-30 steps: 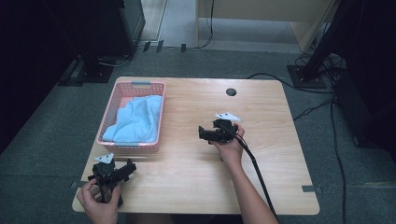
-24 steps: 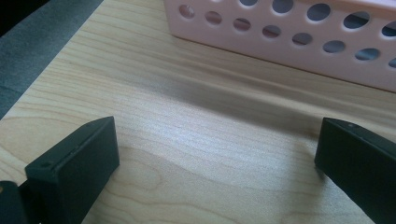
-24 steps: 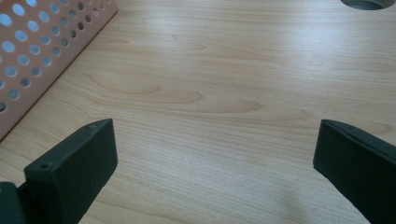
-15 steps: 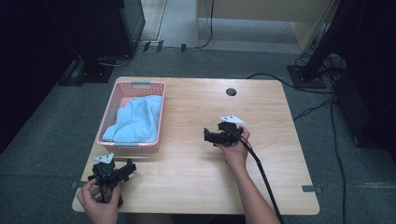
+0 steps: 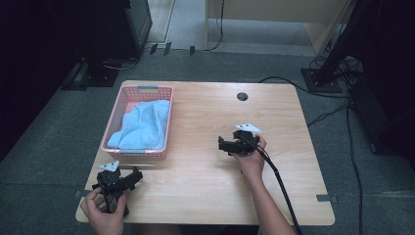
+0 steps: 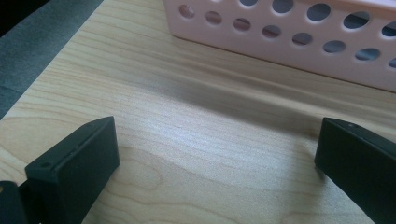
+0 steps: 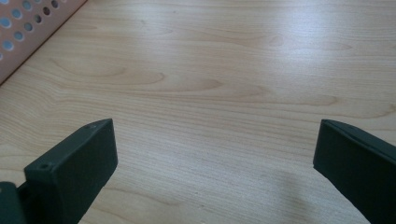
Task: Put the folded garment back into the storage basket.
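Looking along my left claw (image 6: pixel 217 154), I see its two black jaws spread wide apart at the lower corners, nothing between them but the pale, wood-grained desk (image 6: pixel 187 121). Just beyond, across the top, runs the pink plastic basket wall (image 6: pixel 299 42), pierced with oval holes, casting a shadow.

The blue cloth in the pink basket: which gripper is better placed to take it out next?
Probably the left gripper: open, just below the pink basket holding the blue cloth. The right gripper sits farther off at mid-table.
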Demonstrator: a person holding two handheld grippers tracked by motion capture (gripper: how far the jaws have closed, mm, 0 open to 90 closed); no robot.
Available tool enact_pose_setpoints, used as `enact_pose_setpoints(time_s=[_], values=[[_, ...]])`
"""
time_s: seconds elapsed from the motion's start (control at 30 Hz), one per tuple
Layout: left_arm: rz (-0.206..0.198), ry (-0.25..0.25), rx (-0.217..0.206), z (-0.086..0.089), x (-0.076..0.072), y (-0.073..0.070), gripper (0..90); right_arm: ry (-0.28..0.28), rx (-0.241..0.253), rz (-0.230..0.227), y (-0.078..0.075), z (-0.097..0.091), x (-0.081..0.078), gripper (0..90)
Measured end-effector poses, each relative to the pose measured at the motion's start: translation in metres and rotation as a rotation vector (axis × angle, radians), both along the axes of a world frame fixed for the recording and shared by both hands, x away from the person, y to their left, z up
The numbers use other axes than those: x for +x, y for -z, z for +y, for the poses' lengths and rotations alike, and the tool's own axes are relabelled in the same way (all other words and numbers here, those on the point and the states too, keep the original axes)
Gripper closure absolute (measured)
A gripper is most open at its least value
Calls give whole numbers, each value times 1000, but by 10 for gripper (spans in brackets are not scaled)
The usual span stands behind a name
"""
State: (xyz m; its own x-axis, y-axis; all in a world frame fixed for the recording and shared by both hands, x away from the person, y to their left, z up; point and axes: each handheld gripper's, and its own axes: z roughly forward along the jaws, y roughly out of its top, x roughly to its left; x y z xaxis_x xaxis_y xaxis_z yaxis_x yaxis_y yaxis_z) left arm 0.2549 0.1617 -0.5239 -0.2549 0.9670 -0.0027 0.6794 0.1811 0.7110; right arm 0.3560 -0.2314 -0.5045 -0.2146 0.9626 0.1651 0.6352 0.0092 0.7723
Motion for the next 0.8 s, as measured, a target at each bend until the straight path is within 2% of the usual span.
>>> enact_pose_setpoints(time_s=[0.8], values=[[0,0,0,0,0,0,0,37,-9,25,10,-22,-9,0]])
